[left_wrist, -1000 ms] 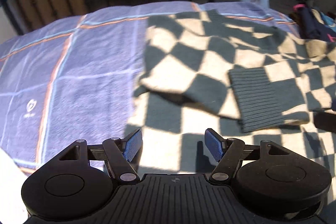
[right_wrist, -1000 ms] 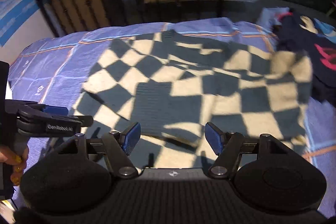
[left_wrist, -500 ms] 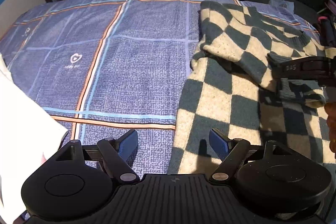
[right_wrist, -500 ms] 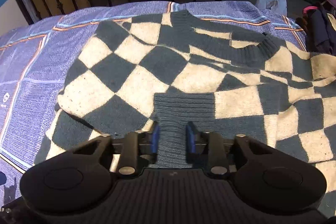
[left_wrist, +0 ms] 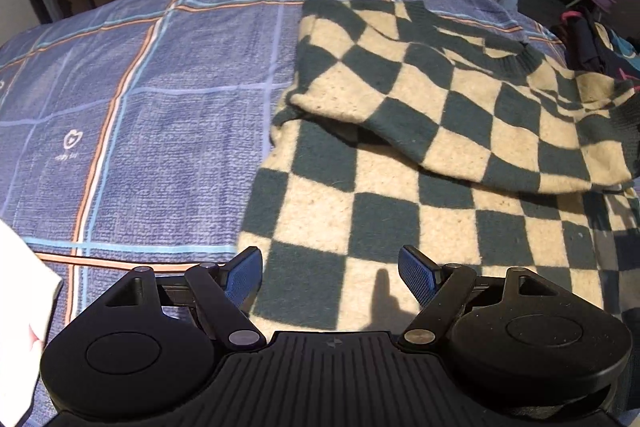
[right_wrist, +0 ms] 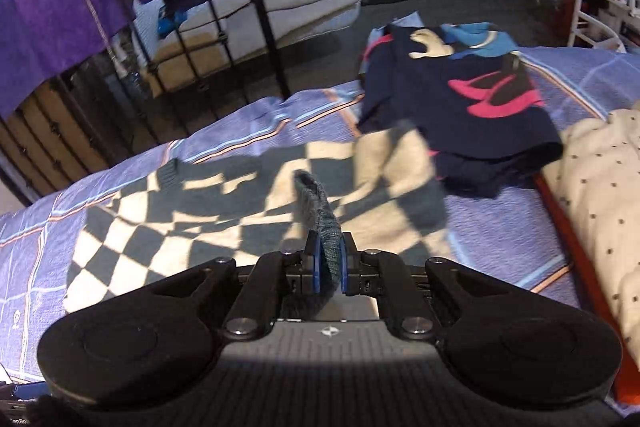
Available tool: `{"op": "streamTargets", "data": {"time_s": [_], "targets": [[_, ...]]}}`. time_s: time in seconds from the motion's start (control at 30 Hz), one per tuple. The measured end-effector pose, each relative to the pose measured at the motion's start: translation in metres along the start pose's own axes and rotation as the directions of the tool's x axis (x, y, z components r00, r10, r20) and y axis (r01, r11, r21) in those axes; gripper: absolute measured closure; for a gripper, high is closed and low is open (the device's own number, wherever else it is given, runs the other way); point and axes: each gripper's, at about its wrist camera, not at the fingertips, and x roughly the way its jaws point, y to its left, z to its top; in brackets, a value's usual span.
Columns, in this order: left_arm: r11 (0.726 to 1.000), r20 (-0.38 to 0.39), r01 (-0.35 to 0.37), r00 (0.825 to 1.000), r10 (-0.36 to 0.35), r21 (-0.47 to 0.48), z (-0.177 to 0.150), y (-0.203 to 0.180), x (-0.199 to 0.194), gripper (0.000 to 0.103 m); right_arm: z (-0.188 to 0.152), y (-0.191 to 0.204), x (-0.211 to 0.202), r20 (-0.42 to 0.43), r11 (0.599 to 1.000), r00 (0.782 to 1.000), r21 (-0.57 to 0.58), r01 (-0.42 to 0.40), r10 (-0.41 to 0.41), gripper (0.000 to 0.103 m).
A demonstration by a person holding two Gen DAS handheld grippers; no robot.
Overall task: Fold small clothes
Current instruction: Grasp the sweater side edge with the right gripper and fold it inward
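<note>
Green-and-cream checkered knit sweater lies on the blue plaid bedspread, long axis running from 6 o'clock toward its ribbed collar at 1 o'clock, one sleeve folded across the body. Left gripper: jaws apart, hovering over the hem. Right gripper: jaws clamped on the grey ribbed cuff, which is lifted. Dark navy garment with pink print sits at 1 o'clock

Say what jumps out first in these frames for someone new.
The checkered sweater dominates, spread over the blue plaid bedspread with one sleeve folded across its body. The right tool is shut on the sweater's grey ribbed cuff, lifting it, while the left tool sits open over the sweater's near edge. A dark printed garment lies at the bed's far side.
</note>
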Motion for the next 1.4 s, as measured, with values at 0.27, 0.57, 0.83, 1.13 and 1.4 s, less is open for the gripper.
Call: {"op": "streamTargets", "data": {"time_s": [0.27, 0.57, 0.83, 1.13, 1.4], "targets": [[1.000, -0.025, 0.012, 1.000, -0.011, 0.029, 0.001, -0.029, 0.005, 0.000, -0.007, -0.037, 0.016, -0.034, 0.997, 0.999, 0.067, 0.039, -0.037, 0.091], [0.999, -0.059, -0.029, 0.998, 0.030, 0.025, 0.006, -0.035, 0.008, 0.000, -0.024, -0.053, 0.068, -0.152, 0.996, 0.986, 0.049, 0.079, -0.071, 0.080], [0.998, -0.057, -0.059, 0.997, 0.060, 0.021, 0.011, -0.035, 0.007, 0.000, -0.023, -0.051, 0.042, -0.114, 0.994, 0.988, -0.016, 0.104, -0.105, 0.041], [0.996, -0.044, -0.072, 0.996, 0.074, 0.052, 0.013, -0.027, 0.010, 0.000, -0.050, -0.060, -0.002, -0.167, 0.998, 0.984, -0.017, 0.064, -0.066, 0.039], [0.985, -0.038, -0.032, 0.999, 0.039, 0.167, -0.002, 0.011, -0.004, 0.000, -0.087, -0.057, -0.027, -0.309, 0.999, 0.951, -0.042, -0.028, 0.014, 0.035]]}}
